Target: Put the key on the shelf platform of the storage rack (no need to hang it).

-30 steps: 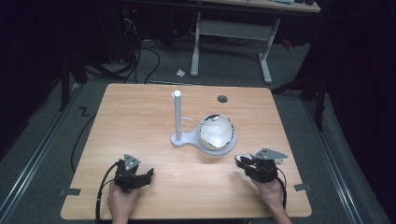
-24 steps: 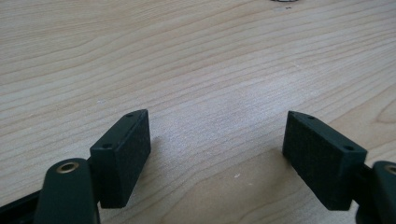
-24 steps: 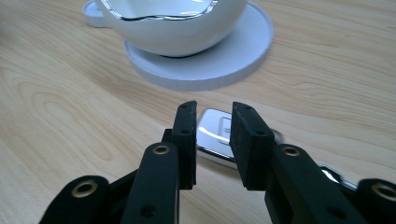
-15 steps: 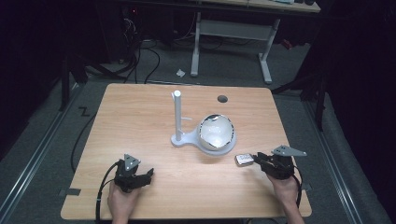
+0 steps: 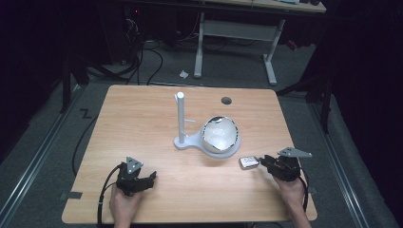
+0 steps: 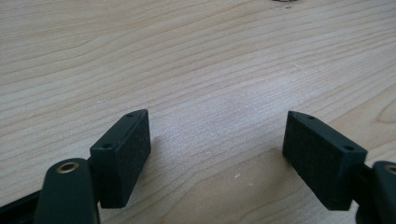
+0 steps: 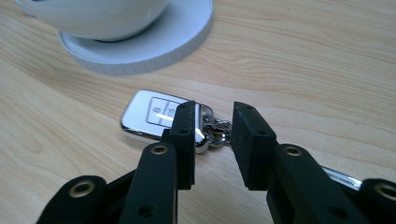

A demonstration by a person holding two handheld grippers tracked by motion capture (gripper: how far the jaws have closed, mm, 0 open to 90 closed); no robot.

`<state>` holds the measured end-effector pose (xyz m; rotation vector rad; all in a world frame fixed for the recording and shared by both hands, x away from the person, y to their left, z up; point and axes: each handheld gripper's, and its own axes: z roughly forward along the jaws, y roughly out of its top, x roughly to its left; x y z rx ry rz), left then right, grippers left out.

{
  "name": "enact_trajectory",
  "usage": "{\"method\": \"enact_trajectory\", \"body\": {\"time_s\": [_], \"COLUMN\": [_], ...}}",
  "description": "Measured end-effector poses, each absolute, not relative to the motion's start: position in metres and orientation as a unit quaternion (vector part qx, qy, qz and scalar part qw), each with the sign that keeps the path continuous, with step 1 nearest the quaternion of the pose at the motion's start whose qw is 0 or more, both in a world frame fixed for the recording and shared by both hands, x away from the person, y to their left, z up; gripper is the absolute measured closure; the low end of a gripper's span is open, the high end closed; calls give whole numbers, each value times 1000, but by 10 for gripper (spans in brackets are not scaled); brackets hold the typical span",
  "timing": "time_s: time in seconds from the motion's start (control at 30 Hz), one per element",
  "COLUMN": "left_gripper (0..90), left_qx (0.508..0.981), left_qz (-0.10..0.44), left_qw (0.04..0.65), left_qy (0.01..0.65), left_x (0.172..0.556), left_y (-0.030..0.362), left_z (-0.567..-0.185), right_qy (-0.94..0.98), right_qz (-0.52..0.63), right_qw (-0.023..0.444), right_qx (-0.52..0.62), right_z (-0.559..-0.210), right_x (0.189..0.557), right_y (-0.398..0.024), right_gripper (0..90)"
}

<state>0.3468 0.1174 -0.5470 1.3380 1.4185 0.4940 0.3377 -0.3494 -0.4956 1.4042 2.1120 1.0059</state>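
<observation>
My right gripper [image 7: 212, 140] sits low over the wooden surface [image 5: 142, 123] near its right front corner, and a silver car key fob [image 7: 161, 119] lies flat just ahead of it. The jaws have just been opening a little — they stand narrowly parted, with the fob's ring end and its small metal keyring [image 7: 219, 133] in the gap between them. The left pad looks to overlap the fob's edge, though I cannot tell whether it presses; nothing is clenched. In the high view the fob [image 5: 249, 162] rests just left of that gripper [image 5: 266, 161], close beside the round white base [image 5: 190, 141] that carries a white bowl [image 5: 220, 134] and an upright white post [image 5: 180, 116].

My left gripper [image 6: 217, 149] rests near the front left of the surface — jaws released and spread wide, only bare wood grain between them. In the high view it [image 5: 147, 178] sits well apart from the fob.
</observation>
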Motion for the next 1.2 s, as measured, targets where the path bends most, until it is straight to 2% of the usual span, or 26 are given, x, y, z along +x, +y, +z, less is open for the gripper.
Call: {"method": "enact_trajectory", "body": {"time_s": [0.2, 0.43, 0.6, 1.2], "left_gripper": [239, 239, 238, 239], "left_qx": [562, 563, 563, 563], "left_qz": [208, 208, 209, 209], "left_qw": [535, 535, 534, 534], "left_qy": [596, 595, 595, 595], "left_x": [347, 347, 347, 347], "left_y": [117, 117, 117, 117], "left_z": [-547, -547, -547, -547], "right_qy": [756, 755, 758, 778], "right_qz": [340, 328, 330, 315], "right_qw": [210, 213, 214, 186], "right_qx": [518, 526, 521, 510], "right_z": [-500, -505, -507, -519], "right_x": [343, 350, 355, 367], "right_y": [-355, -363, -367, -365], "right_gripper": [693, 601, 571, 571]}}
